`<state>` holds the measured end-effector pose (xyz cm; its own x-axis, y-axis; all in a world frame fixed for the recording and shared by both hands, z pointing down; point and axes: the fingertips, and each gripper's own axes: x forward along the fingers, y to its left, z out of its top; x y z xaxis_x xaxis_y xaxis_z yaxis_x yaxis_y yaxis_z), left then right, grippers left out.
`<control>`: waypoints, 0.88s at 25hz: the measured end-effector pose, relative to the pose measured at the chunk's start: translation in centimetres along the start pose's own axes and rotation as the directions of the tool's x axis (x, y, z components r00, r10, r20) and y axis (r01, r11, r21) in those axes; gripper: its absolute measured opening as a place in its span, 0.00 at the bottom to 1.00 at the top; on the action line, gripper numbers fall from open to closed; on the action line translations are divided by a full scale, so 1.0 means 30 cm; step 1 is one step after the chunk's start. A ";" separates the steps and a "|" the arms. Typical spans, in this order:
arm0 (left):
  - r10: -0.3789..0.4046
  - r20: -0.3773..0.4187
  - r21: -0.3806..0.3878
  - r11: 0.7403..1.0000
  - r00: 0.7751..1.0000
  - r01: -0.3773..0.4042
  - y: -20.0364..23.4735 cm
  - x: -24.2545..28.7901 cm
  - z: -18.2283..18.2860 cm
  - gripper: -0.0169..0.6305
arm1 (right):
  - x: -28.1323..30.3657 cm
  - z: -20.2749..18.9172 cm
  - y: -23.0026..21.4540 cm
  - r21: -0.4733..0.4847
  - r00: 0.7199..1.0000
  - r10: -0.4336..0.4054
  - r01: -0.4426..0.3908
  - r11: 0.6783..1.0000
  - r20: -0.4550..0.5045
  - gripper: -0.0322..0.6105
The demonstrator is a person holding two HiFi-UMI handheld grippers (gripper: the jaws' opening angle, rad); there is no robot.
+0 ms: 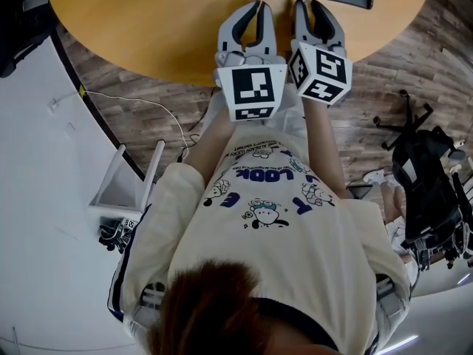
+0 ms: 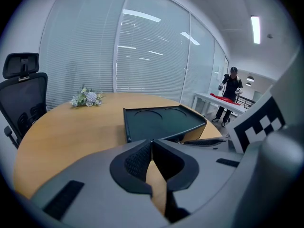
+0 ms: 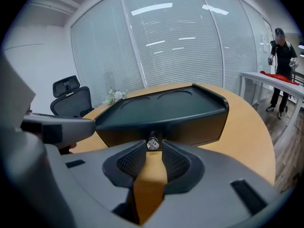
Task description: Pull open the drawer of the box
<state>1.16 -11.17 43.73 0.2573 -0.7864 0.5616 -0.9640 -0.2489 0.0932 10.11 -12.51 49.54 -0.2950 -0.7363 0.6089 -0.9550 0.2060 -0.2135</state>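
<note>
On shirt (image 1: 295, 231): "LOOK"; right gripper (image 3: 153, 150) at drawer knob (image 3: 152, 143).

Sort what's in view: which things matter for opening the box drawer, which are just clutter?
Job: black box, its drawer knob, right tool open at the knob, left tool shut, round table bearing the box.
Lying about: flower bunch, office chair, person at the far white table.
</note>
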 end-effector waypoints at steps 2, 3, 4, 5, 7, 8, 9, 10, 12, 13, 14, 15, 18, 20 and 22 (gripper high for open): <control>0.002 0.001 -0.003 1.000 1.000 -0.002 0.002 0.003 0.002 0.06 | 0.002 -0.003 -0.002 0.003 1.000 0.002 -0.002 1.000 -0.002 0.23; 0.003 0.000 -0.005 1.000 1.000 -0.003 0.003 0.003 0.001 0.06 | 0.002 -0.005 -0.001 0.004 1.000 0.004 -0.004 1.000 -0.003 0.22; 0.004 0.000 -0.008 1.000 1.000 -0.004 0.004 0.003 -0.001 0.06 | 0.002 -0.007 0.001 0.003 1.000 0.007 -0.007 1.000 -0.002 0.22; 0.004 -0.001 -0.010 1.000 1.000 -0.004 0.005 0.004 -0.003 0.06 | 0.002 -0.008 0.004 0.002 1.000 0.010 -0.010 1.000 -0.001 0.20; 0.005 -0.003 -0.012 1.000 1.000 -0.006 0.003 0.006 -0.008 0.06 | 0.003 -0.010 0.004 0.002 1.000 0.011 -0.011 1.000 0.001 0.19; 0.005 -0.005 -0.012 1.000 1.000 -0.005 0.000 0.006 -0.010 0.06 | 0.003 -0.010 0.001 0.004 1.000 0.011 -0.011 1.000 0.002 0.19; 0.004 -0.006 -0.013 1.000 1.000 -0.004 -0.001 0.007 -0.012 0.06 | 0.003 -0.009 -0.001 0.006 1.000 0.011 -0.011 1.000 0.002 0.19; 0.003 -0.007 -0.013 1.000 1.000 -0.004 -0.002 0.006 -0.014 0.06 | 0.003 -0.009 -0.002 0.007 1.000 0.012 -0.012 1.000 0.003 0.19; 0.003 -0.008 -0.013 1.000 1.000 -0.003 0.001 0.002 -0.018 0.06 | 0.004 -0.009 0.000 0.004 1.000 0.014 -0.014 1.000 0.004 0.19; 0.004 -0.008 -0.014 1.000 1.000 -0.004 0.003 -0.001 -0.019 0.06 | 0.004 -0.008 0.000 0.004 1.000 0.015 -0.015 1.000 0.005 0.19; 0.004 -0.007 -0.015 1.000 1.000 -0.004 0.004 -0.004 -0.019 0.06 | 0.004 -0.008 0.001 0.004 1.000 0.014 -0.014 1.000 0.006 0.19; 0.004 -0.007 -0.015 1.000 1.000 -0.004 0.007 -0.008 -0.019 0.06 | 0.003 -0.007 0.001 0.004 1.000 0.012 -0.012 1.000 0.008 0.19; 0.005 -0.006 -0.015 1.000 1.000 -0.006 0.016 -0.016 -0.023 0.06 | 0.006 -0.008 0.004 0.006 1.000 0.009 -0.009 1.000 0.012 0.18; 0.007 -0.005 -0.015 1.000 1.000 -0.007 0.021 -0.022 -0.026 0.06 | 0.007 -0.010 0.005 0.007 1.000 0.007 -0.007 1.000 0.011 0.18; 0.009 -0.003 -0.014 1.000 1.000 -0.009 0.024 -0.028 -0.026 0.06 | 0.006 -0.012 0.003 0.006 1.000 0.007 -0.007 1.000 0.012 0.18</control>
<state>0.20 -10.25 43.98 0.2488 -0.7867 0.5650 -0.9671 -0.2342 0.0998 9.95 -12.38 49.89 -0.3009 -0.7424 0.5986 -0.9528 0.2069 -0.2223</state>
